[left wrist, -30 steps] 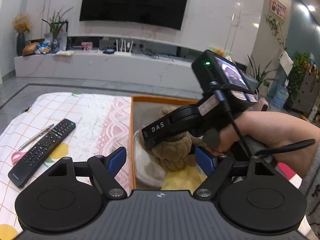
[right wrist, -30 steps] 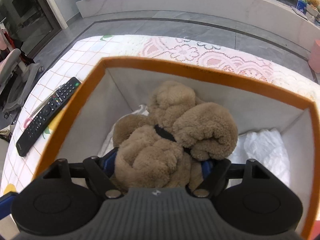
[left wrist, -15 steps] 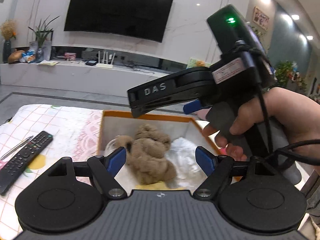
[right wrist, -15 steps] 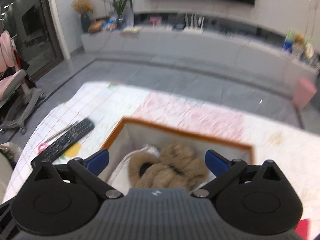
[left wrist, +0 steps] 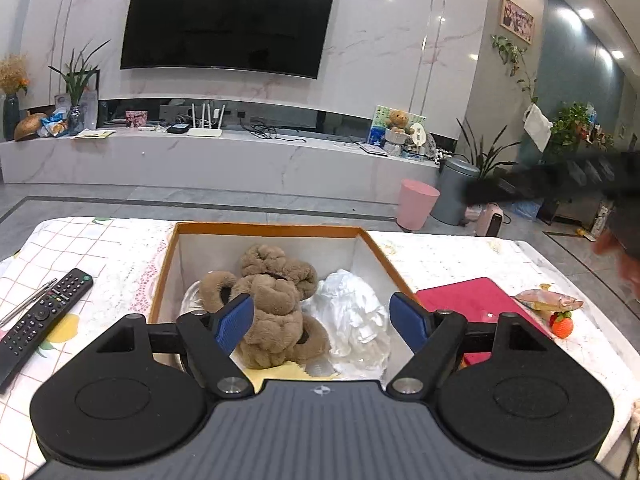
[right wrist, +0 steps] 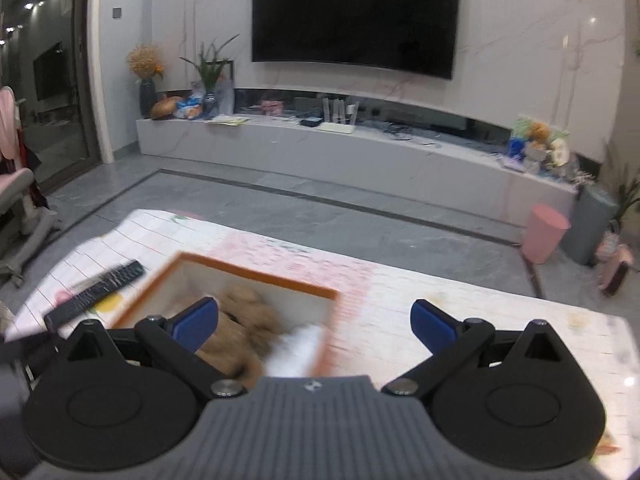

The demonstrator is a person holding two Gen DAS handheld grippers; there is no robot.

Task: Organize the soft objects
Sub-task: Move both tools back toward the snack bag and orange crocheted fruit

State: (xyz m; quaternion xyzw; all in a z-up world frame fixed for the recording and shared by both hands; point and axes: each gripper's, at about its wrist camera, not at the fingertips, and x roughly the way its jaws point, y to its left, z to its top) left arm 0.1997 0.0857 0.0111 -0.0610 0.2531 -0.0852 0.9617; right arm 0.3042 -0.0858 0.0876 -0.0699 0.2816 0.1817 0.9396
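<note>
A brown plush toy point(left wrist: 276, 300) lies inside an orange-rimmed box point(left wrist: 264, 227) with white walls, next to a crumpled white cloth point(left wrist: 354, 308). My left gripper point(left wrist: 322, 318) is open and empty, held above the box's near side. My right gripper point(right wrist: 314, 322) is open and empty, up above the table to the right of the box point(right wrist: 256, 272); the plush point(right wrist: 244, 320) and white cloth point(right wrist: 296, 350) show blurred below it. The right gripper shows as a dark blur at the far right of the left wrist view point(left wrist: 560, 180).
A black remote point(left wrist: 44, 316) and a pen point(left wrist: 28, 302) lie on the checked tablecloth left of the box. A red pad point(left wrist: 468, 300), a toy fish point(left wrist: 548, 302) and a toy strawberry point(left wrist: 562, 326) lie to the right. A pink bin point(left wrist: 416, 204) stands on the floor beyond.
My right gripper let go of the brown plush in the box, opened, and rose up and away to the right. My left gripper pulled back, showing the whole box.
</note>
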